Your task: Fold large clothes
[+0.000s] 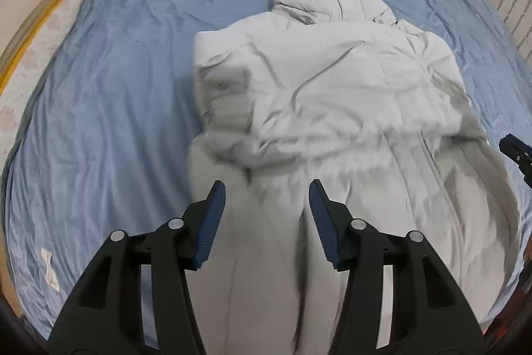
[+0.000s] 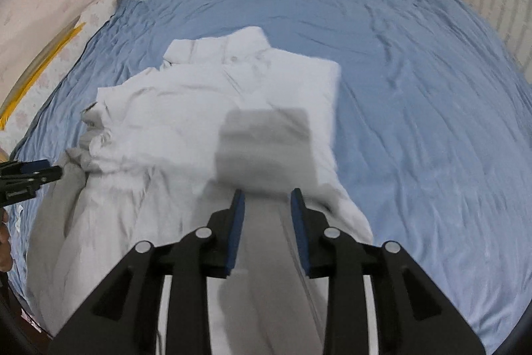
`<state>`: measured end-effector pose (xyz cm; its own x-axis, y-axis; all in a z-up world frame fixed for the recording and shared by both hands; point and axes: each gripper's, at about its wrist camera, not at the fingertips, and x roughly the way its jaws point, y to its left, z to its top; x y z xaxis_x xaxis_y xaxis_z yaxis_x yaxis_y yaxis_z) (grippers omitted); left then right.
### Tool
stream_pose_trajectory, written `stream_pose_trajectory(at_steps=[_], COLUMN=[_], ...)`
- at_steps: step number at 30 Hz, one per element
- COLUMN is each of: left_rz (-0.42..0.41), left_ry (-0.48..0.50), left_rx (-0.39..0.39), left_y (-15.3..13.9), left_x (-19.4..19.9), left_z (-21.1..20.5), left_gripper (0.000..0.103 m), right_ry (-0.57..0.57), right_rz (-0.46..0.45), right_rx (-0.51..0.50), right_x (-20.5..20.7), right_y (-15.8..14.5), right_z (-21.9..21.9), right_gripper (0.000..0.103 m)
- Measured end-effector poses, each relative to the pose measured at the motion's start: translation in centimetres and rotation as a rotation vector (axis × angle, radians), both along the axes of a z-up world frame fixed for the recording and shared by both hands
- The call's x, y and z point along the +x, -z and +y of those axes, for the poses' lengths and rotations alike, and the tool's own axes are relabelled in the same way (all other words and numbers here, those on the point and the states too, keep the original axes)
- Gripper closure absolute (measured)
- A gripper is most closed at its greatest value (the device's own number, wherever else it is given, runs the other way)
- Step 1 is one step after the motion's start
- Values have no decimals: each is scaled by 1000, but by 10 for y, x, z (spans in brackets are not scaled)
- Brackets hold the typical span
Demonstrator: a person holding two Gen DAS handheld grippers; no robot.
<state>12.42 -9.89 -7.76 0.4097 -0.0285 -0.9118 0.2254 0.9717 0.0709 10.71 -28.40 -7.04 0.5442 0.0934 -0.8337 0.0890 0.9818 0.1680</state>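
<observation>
Blue-padded fingers of the left claw [image 1: 267, 188] stand wide apart, gripping nothing, above the near hem of the pale grey coat [image 1: 332, 82]; the right claw [image 2: 267, 197] is likewise spread and empty over the coat's right side. The coat lies partly folded on the bed's blue sheet [image 1: 116, 72] — collar at the far end. Its nearer half is motion-blurred, and the lower edge is cut off behind the claws.

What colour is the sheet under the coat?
Plain blue: the wrinkled bed sheet under the pale grey coat, clearest in the right wrist view.
</observation>
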Motion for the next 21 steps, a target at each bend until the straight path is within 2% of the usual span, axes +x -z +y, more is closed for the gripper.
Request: stream_pose_trajectory(at_steps=[2,6,8,10,14,17,21], left_rz=[-20,-8,-8,-5,3,12,112], left_ry=[0,-40,-61,-78,-115,-118,-137], left_rx=[-9,-52,-52,-68,-101,-76,-12], left_y=[3,9,13,20,37,49,88], left_x=[-20,-50,-70,-83,-103,-109,-91], left_z=[13,49,60,71,79,82,85], left_gripper=[51,52,57,69,71,71,71], right_ry=[1,-13,6,13,15,6,10], right_rz=[23,42,36,39,24,53,139], right_rx=[-8,-29,-53,-43,-74,-68,-69], right_x=[-24,-64,-83,-94,-111,-113,-100], right_y=[5,15,14,13,7,16,49], right_z=[-5,-6,-9,-10,-7,-7,-4], right_gripper=[74,74,74,74,75,76,76])
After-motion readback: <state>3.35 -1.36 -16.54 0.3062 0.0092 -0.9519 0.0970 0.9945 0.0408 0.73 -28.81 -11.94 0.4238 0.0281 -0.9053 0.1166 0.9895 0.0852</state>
